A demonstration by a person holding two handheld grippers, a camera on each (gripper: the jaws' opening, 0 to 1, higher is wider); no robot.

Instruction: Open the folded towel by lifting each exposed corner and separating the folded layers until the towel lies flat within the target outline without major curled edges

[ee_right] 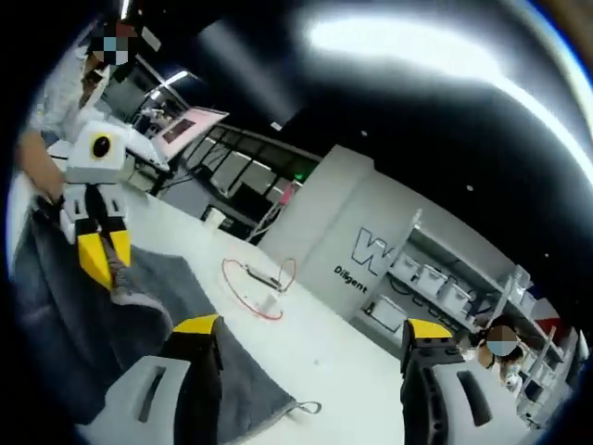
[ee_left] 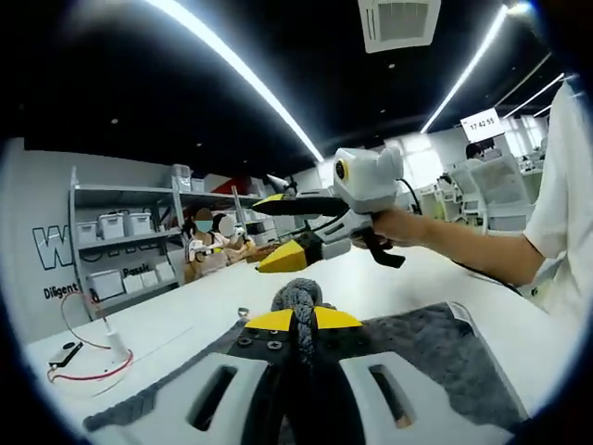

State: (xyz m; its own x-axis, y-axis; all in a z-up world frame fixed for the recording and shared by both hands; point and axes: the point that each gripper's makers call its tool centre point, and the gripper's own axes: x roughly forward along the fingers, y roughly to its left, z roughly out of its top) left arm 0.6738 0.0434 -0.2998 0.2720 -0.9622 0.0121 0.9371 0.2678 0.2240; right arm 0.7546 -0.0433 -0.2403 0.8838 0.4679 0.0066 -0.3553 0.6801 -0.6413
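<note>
One white bench [ee_left: 185, 315] is carrying a grey, nubby towel [ee_left: 435, 352], partly spread. Left gripper [ee_left: 298, 320] jaws are pinching a bunched towel corner, lifting it. Right gripper [ee_right: 306, 338] jaws are standing wide, holding nothing. Red cable [ee_right: 264, 287] is looping on the bench beyond the towel.

Both views sit low over the white table [ee_left: 185, 320] — facing each other, sharing it.
</note>
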